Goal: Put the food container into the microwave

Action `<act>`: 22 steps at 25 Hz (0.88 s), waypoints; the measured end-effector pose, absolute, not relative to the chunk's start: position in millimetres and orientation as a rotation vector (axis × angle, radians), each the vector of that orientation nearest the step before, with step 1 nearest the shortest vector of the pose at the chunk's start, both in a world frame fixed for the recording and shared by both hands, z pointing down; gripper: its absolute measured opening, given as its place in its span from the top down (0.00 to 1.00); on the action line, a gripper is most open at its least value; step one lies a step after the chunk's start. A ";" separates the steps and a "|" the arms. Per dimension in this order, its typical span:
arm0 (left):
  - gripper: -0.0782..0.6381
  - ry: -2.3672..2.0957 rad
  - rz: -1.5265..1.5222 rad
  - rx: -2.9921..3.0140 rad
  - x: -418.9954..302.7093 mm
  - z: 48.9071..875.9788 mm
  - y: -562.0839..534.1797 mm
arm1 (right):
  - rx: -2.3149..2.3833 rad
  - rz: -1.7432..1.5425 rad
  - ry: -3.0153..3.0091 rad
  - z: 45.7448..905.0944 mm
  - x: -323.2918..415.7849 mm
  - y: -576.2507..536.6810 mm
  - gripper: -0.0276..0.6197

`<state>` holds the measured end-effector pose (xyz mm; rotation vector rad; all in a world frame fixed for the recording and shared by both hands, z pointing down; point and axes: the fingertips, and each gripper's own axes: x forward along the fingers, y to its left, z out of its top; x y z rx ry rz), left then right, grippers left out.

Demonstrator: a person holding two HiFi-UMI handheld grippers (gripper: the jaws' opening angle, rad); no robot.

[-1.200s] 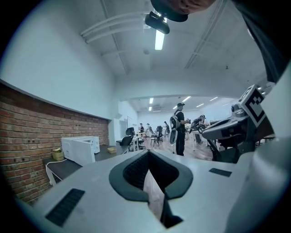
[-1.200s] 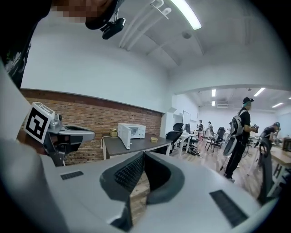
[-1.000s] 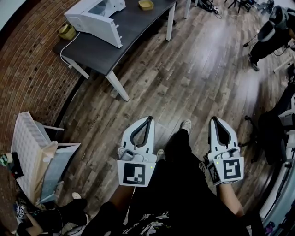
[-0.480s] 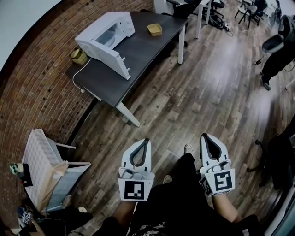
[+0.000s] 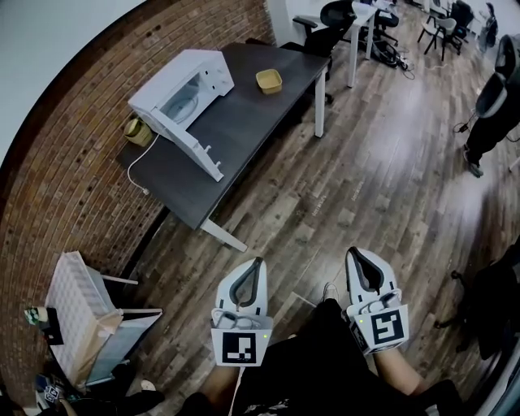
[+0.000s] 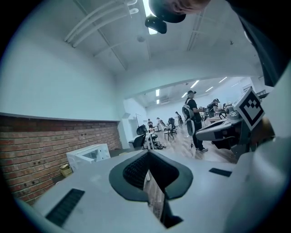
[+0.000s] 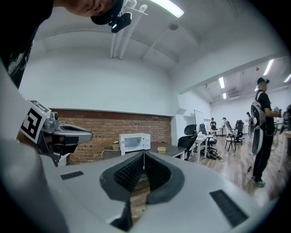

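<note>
A small yellow food container (image 5: 269, 80) sits on a dark table (image 5: 244, 114), to the right of a white microwave (image 5: 185, 93). Both are far from me, across the wooden floor. My left gripper (image 5: 257, 262) and right gripper (image 5: 355, 252) are held low in front of the person's legs, both shut with nothing between the jaws. The right gripper view shows the microwave (image 7: 134, 141) and the container (image 7: 161, 149) beyond the shut gripper (image 7: 143, 153). In the left gripper view, the microwave (image 6: 88, 156) lies left of the shut gripper (image 6: 148, 152).
A yellowish basket (image 5: 134, 128) stands beside the microwave against the brick wall (image 5: 73, 187). A white rack (image 5: 77, 313) leans at the lower left. Office chairs (image 5: 333, 16) and desks are behind the table, and a person (image 5: 496, 106) stands at the right.
The table with the microwave and container has slid lower and toward the middle of the head view. Both grippers sit lower in the frame and stay shut.
</note>
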<state>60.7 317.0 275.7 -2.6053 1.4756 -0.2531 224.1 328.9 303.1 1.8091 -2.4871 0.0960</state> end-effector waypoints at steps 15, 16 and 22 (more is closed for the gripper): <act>0.88 1.416 -0.304 -2.616 165.8 266.4 243.1 | 1.814 0.142 -2.530 295.4 319.8 245.1 0.86; 0.88 1.408 -0.307 -2.606 171.6 266.1 238.9 | 1.813 0.149 -2.534 295.5 325.2 240.3 0.86; 0.88 1.482 -0.284 -2.608 198.2 277.2 226.7 | 1.742 0.122 -2.548 311.4 352.6 218.2 0.86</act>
